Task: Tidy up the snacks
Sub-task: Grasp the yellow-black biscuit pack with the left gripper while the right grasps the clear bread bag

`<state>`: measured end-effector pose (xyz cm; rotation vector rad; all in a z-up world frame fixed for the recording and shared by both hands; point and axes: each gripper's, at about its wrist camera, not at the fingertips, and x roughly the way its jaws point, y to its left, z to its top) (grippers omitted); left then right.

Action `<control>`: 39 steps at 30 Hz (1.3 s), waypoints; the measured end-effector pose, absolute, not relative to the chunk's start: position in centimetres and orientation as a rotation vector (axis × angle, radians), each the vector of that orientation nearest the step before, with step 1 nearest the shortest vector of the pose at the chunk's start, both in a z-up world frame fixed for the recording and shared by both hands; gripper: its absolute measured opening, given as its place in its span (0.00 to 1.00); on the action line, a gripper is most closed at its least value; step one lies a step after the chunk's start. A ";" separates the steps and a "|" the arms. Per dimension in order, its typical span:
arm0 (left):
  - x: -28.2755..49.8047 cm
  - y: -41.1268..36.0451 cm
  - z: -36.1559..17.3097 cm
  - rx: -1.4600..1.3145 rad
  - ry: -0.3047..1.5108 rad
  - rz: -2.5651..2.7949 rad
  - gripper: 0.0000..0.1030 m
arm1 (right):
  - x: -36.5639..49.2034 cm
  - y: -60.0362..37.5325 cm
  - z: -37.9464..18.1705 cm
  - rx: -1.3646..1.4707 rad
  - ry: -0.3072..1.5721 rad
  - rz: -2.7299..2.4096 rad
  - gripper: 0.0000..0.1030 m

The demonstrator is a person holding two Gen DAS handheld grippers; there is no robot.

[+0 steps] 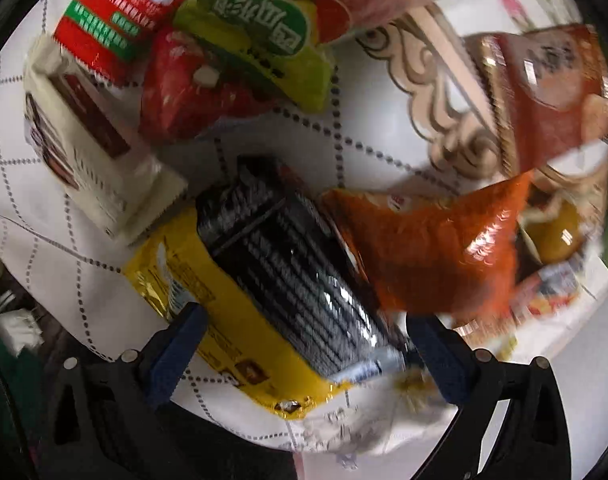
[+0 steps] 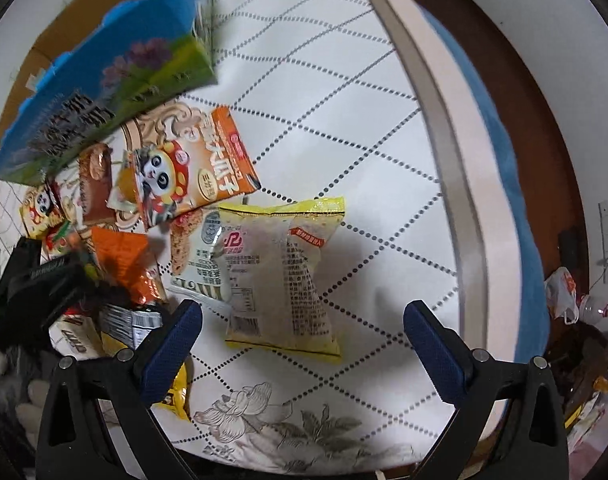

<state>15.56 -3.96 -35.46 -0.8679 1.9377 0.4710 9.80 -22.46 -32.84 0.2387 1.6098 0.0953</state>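
Cream box (image 1: 84,148): far left in your left wrist view, on the white quilted mattress (image 1: 367,128); print too blurred to read.
Red-and-green pack (image 1: 120,12): upper left, white lettering unreadable, overlapping a green fruit-candy bag (image 1: 256,36).
Left gripper (image 1: 304,344): your blue pads stand wide apart, gripping nothing, over the black-and-yellow packet (image 1: 288,272).
Orange bag (image 1: 435,248): just right of that packet, touching it.
Blue-green box (image 2: 100,92): upper left in your right wrist view.
Panda bag (image 2: 192,168): orange, Chinese characters, below the box.
Yellow-edged clear bag (image 2: 280,272): small print, illegible.
Right gripper (image 2: 304,344): fingers spread, empty, bare mattress beyond to the grey edge band (image 2: 435,128).
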 end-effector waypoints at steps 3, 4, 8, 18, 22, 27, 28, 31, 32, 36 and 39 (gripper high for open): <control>16.3 -4.7 -36.1 -0.758 1.959 0.523 0.99 | 9.6 -22.1 -34.0 0.231 1.633 0.115 1.00; 16.3 -5.0 -36.2 -0.729 1.961 0.523 0.99 | 9.6 -22.1 -34.3 0.228 1.637 0.119 0.99; 16.3 -7.2 -35.4 -0.482 1.916 0.434 0.99 | 9.8 -22.3 -35.4 0.228 1.648 0.122 0.99; 14.0 -7.6 -35.2 -0.362 1.955 0.347 0.99 | 10.5 -21.8 -37.9 0.210 1.686 0.138 0.98; 12.4 -5.6 -37.1 -0.544 2.002 0.396 0.99 | 10.3 -20.7 -39.3 0.207 1.709 0.167 0.93; 10.2 -1.7 -39.8 -0.621 1.981 0.381 1.00 | 10.1 -19.2 -39.8 0.200 1.708 0.201 0.72; 10.1 -2.0 -39.7 -0.574 1.971 0.356 1.00 | 9.9 -18.9 -39.8 0.209 1.709 0.211 0.66; 10.3 -3.9 -38.6 -0.375 1.925 0.269 0.97 | 9.8 -18.6 -39.7 0.200 1.716 0.231 0.61; 10.5 -4.6 -38.1 -0.281 1.898 0.234 0.95 | 9.7 -18.6 -39.7 0.199 1.718 0.237 0.59; 10.3 -7.1 -36.9 0.093 1.792 0.073 0.92 | 9.0 -19.7 -38.7 0.187 1.741 0.271 0.58; 9.0 -9.4 -36.8 0.397 1.690 -0.052 0.89 | 8.4 -18.8 -38.4 0.158 1.764 0.296 0.58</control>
